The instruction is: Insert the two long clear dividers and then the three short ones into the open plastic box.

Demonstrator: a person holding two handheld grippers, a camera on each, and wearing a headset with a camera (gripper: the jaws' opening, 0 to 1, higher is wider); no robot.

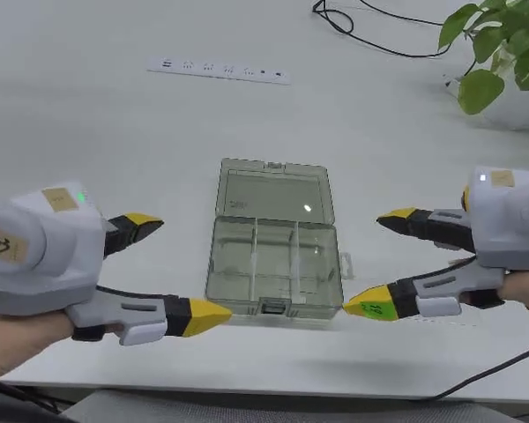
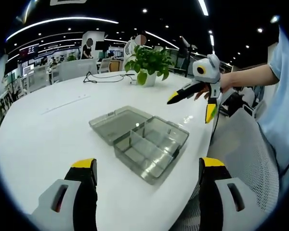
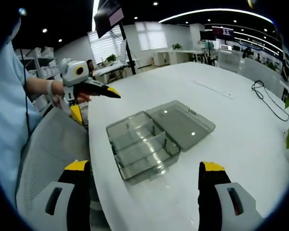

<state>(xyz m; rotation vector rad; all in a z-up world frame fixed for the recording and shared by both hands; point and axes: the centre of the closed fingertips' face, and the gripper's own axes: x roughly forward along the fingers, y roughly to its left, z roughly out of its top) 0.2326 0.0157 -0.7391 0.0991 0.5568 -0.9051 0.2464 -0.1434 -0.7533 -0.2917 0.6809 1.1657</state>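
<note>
A clear smoky plastic box (image 1: pixel 273 275) lies open mid-table, its lid (image 1: pixel 275 192) folded flat on the far side. Clear dividers (image 1: pixel 255 254) stand inside the tray and split it into compartments. My left gripper (image 1: pixel 194 267) hovers open to the left of the box, holding nothing. My right gripper (image 1: pixel 363 263) hovers open to the right, also holding nothing. In the left gripper view the box (image 2: pixel 151 144) sits ahead of the open left gripper (image 2: pixel 148 163), with the right gripper (image 2: pixel 189 110) beyond it. In the right gripper view the box (image 3: pixel 142 144) lies before the open right gripper (image 3: pixel 144 166), with the left gripper (image 3: pixel 97 106) behind.
A white power strip (image 1: pixel 219 70) lies at the back of the white table (image 1: pixel 115 159). A potted plant (image 1: pixel 502 44) stands at the back right, with a black cable (image 1: pixel 370 26) beside it. The table's near edge runs just below the box.
</note>
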